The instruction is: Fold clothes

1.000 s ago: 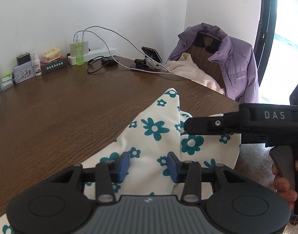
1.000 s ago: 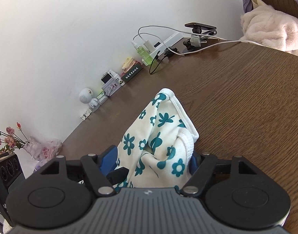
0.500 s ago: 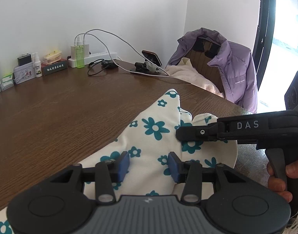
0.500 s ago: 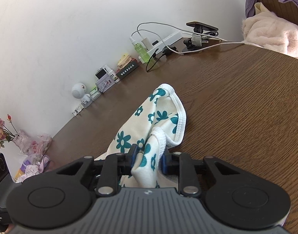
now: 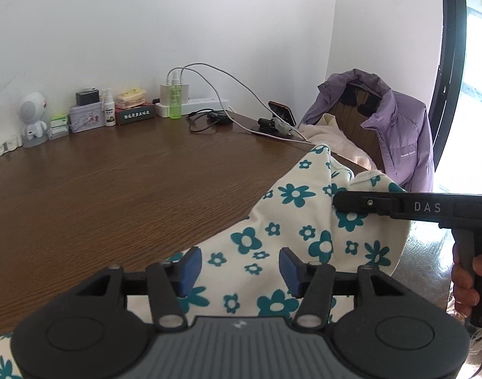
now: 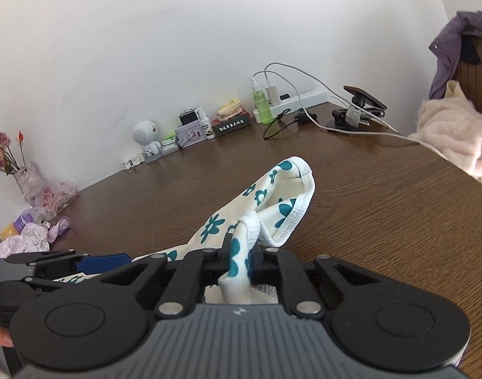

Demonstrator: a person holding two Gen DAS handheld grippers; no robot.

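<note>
Now lifted off the wooden table (image 5: 121, 195) — floral garment (image 5: 291, 221), flat a second ago, so a fold likely under way. Left gripper (image 5: 239, 267) spread wide, empty, fabric lying beneath. Right gripper (image 6: 241, 260), newly closed — clamped tight on the garment's bunched ribbed hem (image 6: 291, 218).

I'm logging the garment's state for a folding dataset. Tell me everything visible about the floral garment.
The floral garment is soft cream knit fabric printed with teal flowers, with a white ribbed hem. It lies rumpled on the brown table, one end raised. The right gripper is shut on a bunched fold near the hem. The left gripper is open, its blue pads astride the cloth; whether they touch it is unclear.
</note>
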